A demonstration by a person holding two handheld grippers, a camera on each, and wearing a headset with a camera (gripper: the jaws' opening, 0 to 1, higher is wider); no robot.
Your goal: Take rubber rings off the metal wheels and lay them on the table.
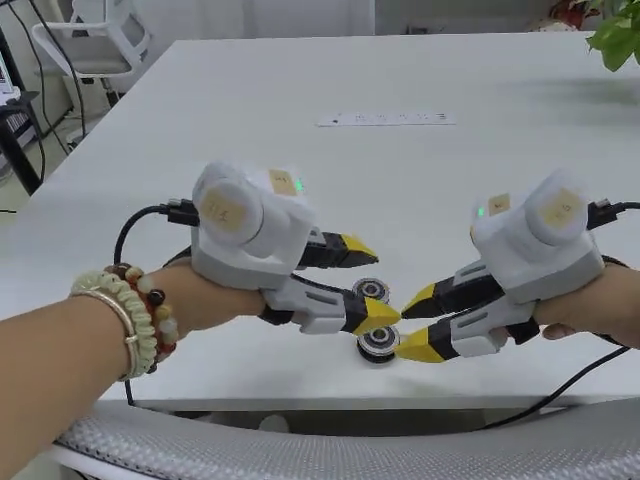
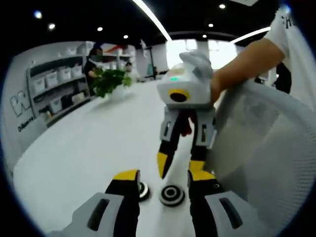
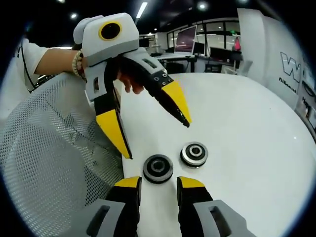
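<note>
We hold the left gripper (image 1: pixel 370 282) with its jaws spread wide and empty. The right gripper (image 1: pixel 410 323) faces it tip to tip, its jaws parted more narrowly and also holding nothing. Between the tips two metal wheels lie flat on the white table (image 1: pixel 300 120), close to its near edge. The nearer wheel (image 3: pixel 158 168) sits just ahead of the right gripper's jaws, and the farther wheel (image 3: pixel 194 154) is just beside it, both showing dark rings.

The worktop (image 1: pixel 420 180) is smooth, matt white. Each wheel (image 3: pixel 158 169) has a shiny metal hub inside a dull black rubber ring (image 3: pixel 146 169).
</note>
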